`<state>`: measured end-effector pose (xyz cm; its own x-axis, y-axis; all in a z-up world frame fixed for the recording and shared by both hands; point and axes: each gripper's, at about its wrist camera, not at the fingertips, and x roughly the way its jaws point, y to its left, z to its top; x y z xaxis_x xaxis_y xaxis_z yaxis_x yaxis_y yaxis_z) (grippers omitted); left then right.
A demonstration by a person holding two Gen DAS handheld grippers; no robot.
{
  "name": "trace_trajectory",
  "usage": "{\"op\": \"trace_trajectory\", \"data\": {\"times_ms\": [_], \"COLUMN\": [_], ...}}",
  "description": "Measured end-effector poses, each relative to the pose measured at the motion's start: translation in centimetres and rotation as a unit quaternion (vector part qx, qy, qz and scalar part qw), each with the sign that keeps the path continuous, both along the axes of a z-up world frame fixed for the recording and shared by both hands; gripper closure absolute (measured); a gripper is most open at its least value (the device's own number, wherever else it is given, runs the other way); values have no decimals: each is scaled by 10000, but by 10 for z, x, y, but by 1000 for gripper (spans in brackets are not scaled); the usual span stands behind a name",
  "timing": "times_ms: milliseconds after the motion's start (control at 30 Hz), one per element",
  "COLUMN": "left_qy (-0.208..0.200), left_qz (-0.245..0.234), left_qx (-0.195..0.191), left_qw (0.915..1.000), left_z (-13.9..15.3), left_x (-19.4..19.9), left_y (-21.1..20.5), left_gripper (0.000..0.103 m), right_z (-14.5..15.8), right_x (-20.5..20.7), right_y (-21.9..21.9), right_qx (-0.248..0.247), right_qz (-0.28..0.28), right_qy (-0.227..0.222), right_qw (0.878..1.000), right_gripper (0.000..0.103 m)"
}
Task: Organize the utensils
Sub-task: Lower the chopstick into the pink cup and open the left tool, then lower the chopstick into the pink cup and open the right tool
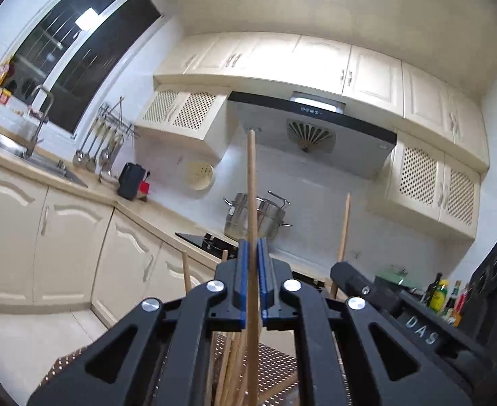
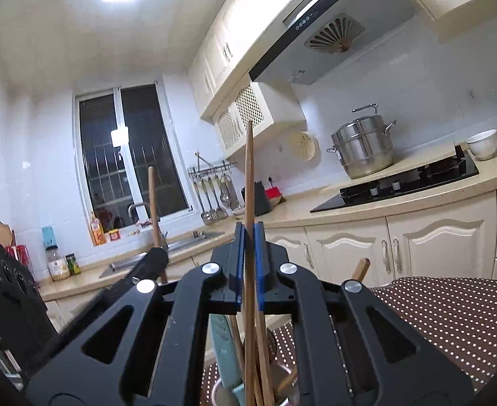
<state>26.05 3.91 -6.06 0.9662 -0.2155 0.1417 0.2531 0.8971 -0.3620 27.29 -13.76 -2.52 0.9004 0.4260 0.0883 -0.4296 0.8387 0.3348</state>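
In the left wrist view my left gripper [image 1: 253,250] is shut on a long wooden chopstick [image 1: 251,182] that stands upright between its blue pads. Below it several wooden chopsticks [image 1: 231,362] lean together over the dotted cloth. The other gripper [image 1: 349,272] shows at right, with a stick [image 1: 343,226] rising from it. In the right wrist view my right gripper [image 2: 249,237] is shut on an upright wooden chopstick [image 2: 249,169]. Beneath it a cup [image 2: 224,394] holds more wooden sticks and a pale blue utensil [image 2: 224,348]. The left gripper [image 2: 155,260] shows at left with its stick [image 2: 153,203].
A table with a brown white-dotted cloth [image 2: 451,314] lies below. The kitchen counter [image 2: 299,209] carries a black hob [image 2: 400,182], a steel steamer pot [image 2: 363,149], a white bowl [image 2: 482,143] and a sink [image 2: 180,240]. Ladles hang on a rail [image 2: 211,199]. Bottles [image 1: 441,296] stand at right.
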Motion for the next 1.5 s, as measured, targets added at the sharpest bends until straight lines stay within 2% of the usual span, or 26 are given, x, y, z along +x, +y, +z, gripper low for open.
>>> {"op": "trace_trajectory", "data": {"times_ms": [267,433,600,767,1067,1233,1300,1333,1433,1500], "left_qy": [129,344,496,956,1385,1724,1995,2040,2128,2120], "left_qz": [147,118,79,4,-70,-95,-48,-98,-86,-78], "left_qx": [369,210,371,332,461,588,734,753,838,850], "left_qw": [9991,9991,9980,9949,9893,9832,9771,9760,9735,9735], "left_z": [-15,-24,-31,-39,-51,-52,-52,-51,-48,-44], "left_x": [12,17,16,9,-12,-18,-17,-18,-23,-30], "left_y": [-13,-6,-8,-2,0,1,-1,-1,0,1], "left_gripper": [97,97,97,97,97,97,96,94,71,65], "right_z": [-12,-14,-17,-17,-20,-29,-32,-33,-35,-36], "right_x": [8,9,10,4,-18,-26,-29,-30,-31,-31], "right_y": [9,11,12,14,15,12,11,11,12,13], "right_qx": [-103,-154,-220,-393,-790,-893,-916,-934,-995,-1038], "right_qz": [-9,35,4,1,-56,-99,-118,-126,-150,-169], "right_qy": [-1,22,94,136,275,477,561,589,663,727], "right_qw": [9999,9999,9997,9991,9965,9948,9941,9938,9927,9918], "right_gripper": [97,97,97,97,97,97,97,97,97,97]}}
